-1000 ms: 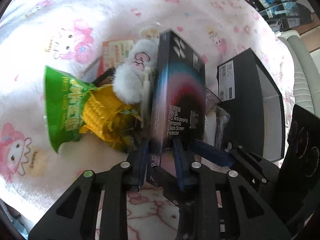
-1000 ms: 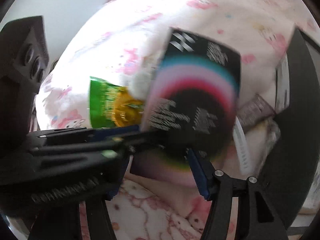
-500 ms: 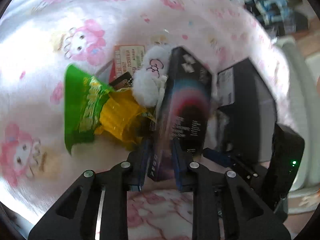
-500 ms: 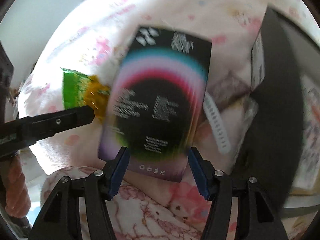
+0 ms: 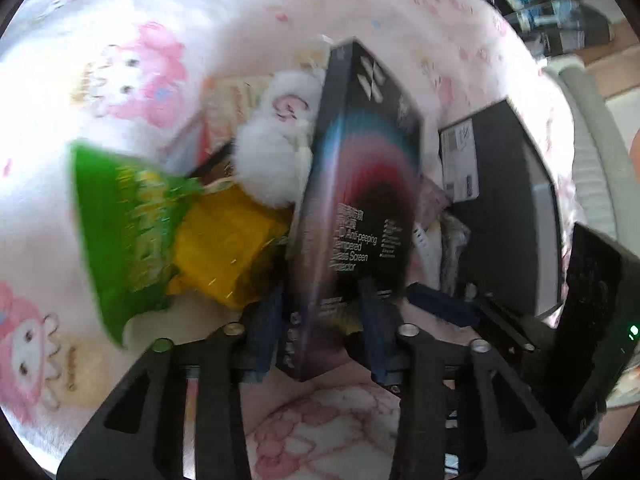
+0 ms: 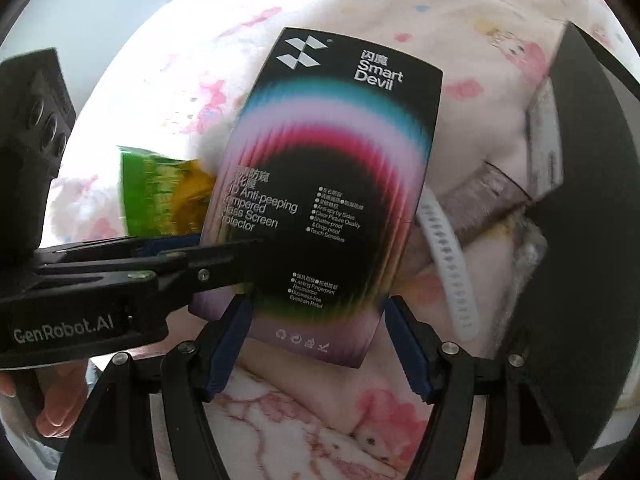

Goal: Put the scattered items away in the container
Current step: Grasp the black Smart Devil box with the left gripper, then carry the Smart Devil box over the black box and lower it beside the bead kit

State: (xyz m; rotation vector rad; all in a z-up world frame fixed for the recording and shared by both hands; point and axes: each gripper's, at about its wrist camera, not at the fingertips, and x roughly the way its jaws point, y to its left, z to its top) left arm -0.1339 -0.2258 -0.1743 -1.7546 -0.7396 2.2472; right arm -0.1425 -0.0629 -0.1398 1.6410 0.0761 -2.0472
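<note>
My left gripper is shut on the lower end of a black screen protector box with a rainbow arc, holding it upright on edge above the pink printed blanket. In the right wrist view the same box faces me, the left gripper's fingers clamp it from the left, and my right gripper is open with its blue pads on either side of the box's bottom edge. The black container box lies to the right. A green and yellow snack bag and a white plush toy lie behind.
A white toothed strap, a brown packet and a clear wrapper lie between the held box and the container. A red and white card lies behind the plush. Shelves with bottles stand at the far right.
The right gripper has moved in under the box so its open pads now flank the bottom edge. The left gripper keeps its hold and has shifted the box slightly.
</note>
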